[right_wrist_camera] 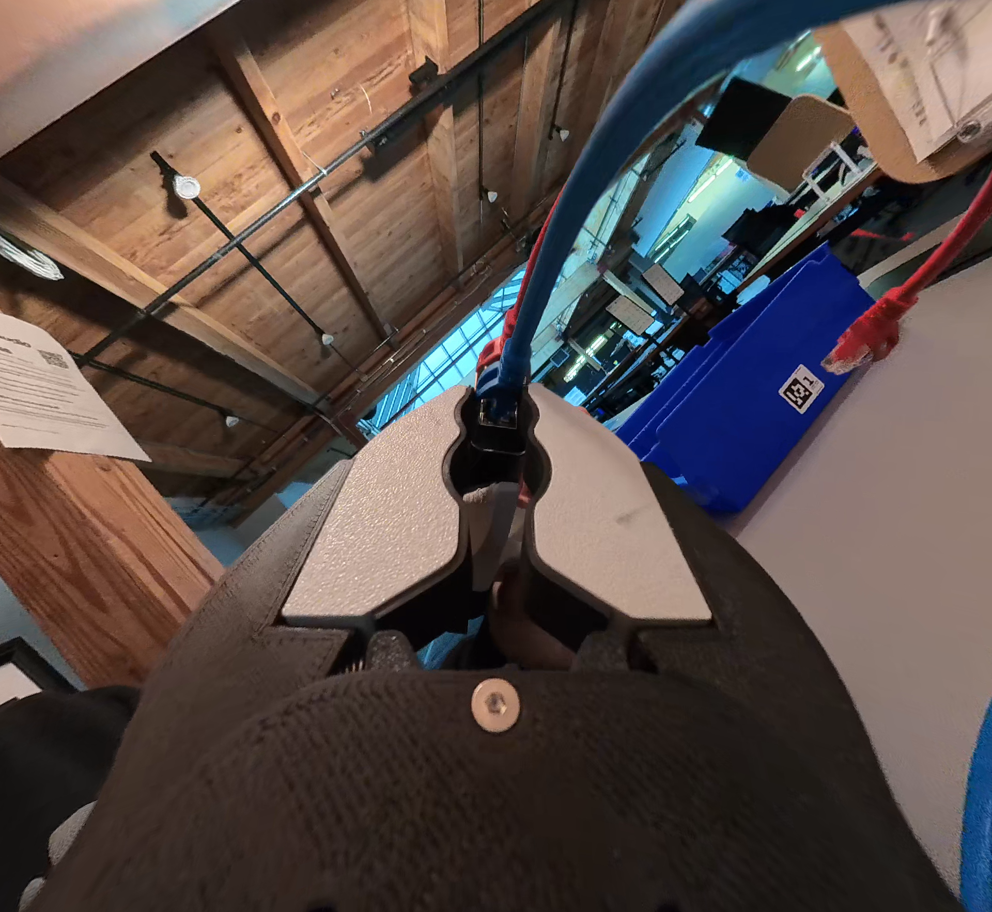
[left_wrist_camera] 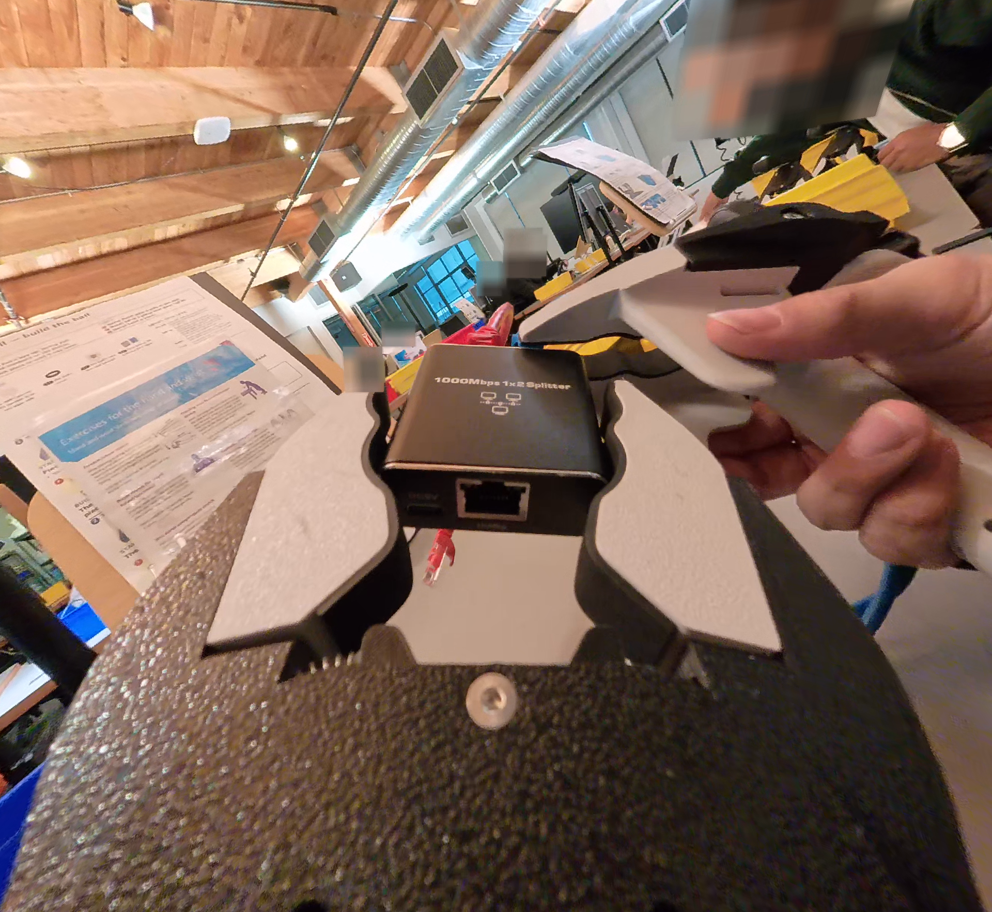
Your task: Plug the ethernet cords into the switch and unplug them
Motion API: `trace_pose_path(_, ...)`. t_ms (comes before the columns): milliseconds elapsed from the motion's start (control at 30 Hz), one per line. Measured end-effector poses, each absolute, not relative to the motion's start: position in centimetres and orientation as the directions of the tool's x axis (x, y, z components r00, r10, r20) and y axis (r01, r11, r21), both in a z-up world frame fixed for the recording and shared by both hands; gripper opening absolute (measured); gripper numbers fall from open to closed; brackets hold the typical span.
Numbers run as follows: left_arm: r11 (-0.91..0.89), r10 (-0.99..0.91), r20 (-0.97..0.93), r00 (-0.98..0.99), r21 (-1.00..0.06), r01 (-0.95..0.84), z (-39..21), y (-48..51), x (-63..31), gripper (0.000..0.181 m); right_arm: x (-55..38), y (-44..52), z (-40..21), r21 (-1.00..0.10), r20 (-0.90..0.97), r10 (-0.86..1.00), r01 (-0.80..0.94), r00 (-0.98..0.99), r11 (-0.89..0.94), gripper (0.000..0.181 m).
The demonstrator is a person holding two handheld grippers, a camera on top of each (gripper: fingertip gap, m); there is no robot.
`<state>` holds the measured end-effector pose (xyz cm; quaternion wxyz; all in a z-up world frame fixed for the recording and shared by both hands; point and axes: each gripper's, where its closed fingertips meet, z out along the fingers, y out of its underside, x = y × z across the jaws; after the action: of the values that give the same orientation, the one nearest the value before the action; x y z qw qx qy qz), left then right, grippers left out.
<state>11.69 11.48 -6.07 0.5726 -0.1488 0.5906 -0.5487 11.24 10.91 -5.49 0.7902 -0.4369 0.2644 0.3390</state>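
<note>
My left gripper [left_wrist_camera: 496, 403] is shut on the black switch [left_wrist_camera: 499, 435] and holds it by its sides in the air. An empty port [left_wrist_camera: 493, 497] faces the camera. A red plug [left_wrist_camera: 486, 331] sits at the switch's far end. My right gripper [left_wrist_camera: 542, 331], held by a hand [left_wrist_camera: 869, 435], reaches that far end from the right. In the right wrist view my right gripper [right_wrist_camera: 496, 398] is shut on the blue plug [right_wrist_camera: 502, 382] where it enters the switch [right_wrist_camera: 494, 433]. The blue cord [right_wrist_camera: 542, 264] arcs up, with a red cord [right_wrist_camera: 514, 312] behind it.
A loose red plug [right_wrist_camera: 864, 341] lies on the grey table [right_wrist_camera: 859, 537]; it also shows below the switch [left_wrist_camera: 440, 556]. A blue bin [right_wrist_camera: 751, 403] stands beyond the table edge. A printed sheet [left_wrist_camera: 150, 430] stands at left. People work at far tables with yellow bins [left_wrist_camera: 837, 189].
</note>
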Motion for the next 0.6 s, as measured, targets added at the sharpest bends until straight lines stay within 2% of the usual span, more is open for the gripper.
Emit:
trace_pose_path(200, 0.321, -0.820, -0.483, -0.308, -0.832, 0.452, -6.26, 11.37, 11.87, 0.075, 11.18, 10.81, -5.54, -0.576, -0.688, 0.226, -0.708, 0.690, 0.408, 0.014)
trace_pose_path(533, 0.236, -0.848, -0.425, -0.318, -0.838, 0.492, -5.87, 11.06, 11.75, 0.075, 10.47, 10.55, -4.73, -0.795, -0.465, 0.123, -0.475, 0.877, 0.377, 0.015)
trace_pose_path(600, 0.232, -0.851, -0.425, -0.308, -0.832, 0.504, -5.71, 11.11, 11.72, 0.075, 10.41, 10.58, -4.59, -0.812, -0.442, 0.126, -0.455, 0.888, 0.365, 0.014)
